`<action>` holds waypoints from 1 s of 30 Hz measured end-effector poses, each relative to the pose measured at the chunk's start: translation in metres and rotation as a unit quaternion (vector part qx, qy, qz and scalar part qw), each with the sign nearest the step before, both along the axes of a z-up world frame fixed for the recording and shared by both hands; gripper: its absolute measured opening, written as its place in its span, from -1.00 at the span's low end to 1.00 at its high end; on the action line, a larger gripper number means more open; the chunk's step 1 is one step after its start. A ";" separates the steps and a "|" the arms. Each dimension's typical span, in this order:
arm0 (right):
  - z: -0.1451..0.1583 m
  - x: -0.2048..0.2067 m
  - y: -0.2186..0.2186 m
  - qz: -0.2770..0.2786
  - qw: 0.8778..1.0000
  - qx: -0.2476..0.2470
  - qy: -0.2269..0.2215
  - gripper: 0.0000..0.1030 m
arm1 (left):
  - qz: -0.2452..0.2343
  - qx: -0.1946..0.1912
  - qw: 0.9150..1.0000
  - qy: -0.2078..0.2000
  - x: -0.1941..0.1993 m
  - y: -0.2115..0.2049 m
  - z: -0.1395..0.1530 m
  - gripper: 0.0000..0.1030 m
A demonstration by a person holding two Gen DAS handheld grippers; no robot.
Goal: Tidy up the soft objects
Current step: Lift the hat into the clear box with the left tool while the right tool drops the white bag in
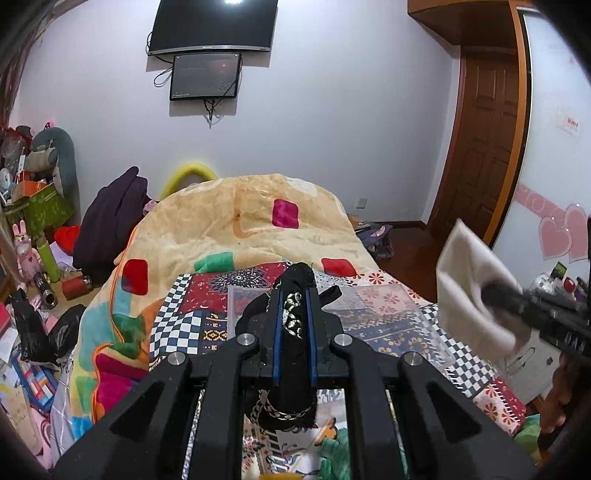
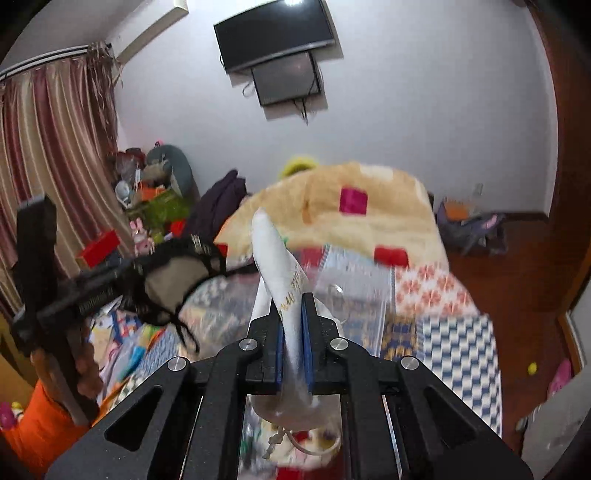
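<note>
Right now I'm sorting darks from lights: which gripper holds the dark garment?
The left gripper: its fingers clamp the black lace garment; the right gripper holds a white one.

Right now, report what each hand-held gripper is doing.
Left hand-held gripper: closed on a black lace garment, lifted above the bed.
Right hand-held gripper: closed on a white cloth item, also held up.

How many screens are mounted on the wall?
2: a large television high on the white wall, and a smaller dark screen directly beneath it. Neither camera shows any others.
</note>
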State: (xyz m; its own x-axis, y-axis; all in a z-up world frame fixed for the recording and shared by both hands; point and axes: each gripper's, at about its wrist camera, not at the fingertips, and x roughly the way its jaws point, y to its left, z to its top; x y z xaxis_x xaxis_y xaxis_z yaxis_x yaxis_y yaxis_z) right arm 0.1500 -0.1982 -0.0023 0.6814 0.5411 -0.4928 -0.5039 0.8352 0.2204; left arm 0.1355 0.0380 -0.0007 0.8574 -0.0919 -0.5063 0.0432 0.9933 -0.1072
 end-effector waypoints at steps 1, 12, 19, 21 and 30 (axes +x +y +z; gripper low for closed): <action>0.001 0.005 0.002 -0.002 1.000 -0.001 -0.004 -0.85 | -0.002 0.002 1.000 0.003 0.004 -0.001 -0.002 -0.80; -0.053 0.063 0.036 0.005 0.997 -0.037 0.069 -0.85 | -0.022 0.030 0.995 0.090 0.046 -0.016 -0.053 -0.80; -0.071 0.063 0.049 0.018 0.992 -0.083 0.092 -0.85 | -0.041 0.034 0.990 0.129 0.056 -0.026 -0.072 -0.80; -0.073 0.060 0.055 0.024 0.991 -0.097 0.092 -0.84 | -0.048 0.040 0.990 0.128 0.053 -0.030 -0.071 -0.77; -0.062 0.045 0.052 0.044 0.990 -0.103 0.082 -0.55 | -0.057 0.049 0.993 0.093 0.022 -0.033 -0.047 -0.17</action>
State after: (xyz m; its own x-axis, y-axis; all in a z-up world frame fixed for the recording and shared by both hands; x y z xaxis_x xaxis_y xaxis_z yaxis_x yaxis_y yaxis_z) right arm 0.1948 -0.1467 -0.0638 0.5380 0.4709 -0.6991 -0.5476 0.8258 0.1349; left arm 0.1576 0.0047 -0.0482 0.7351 -0.1253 -0.6663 0.1436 0.9892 -0.0276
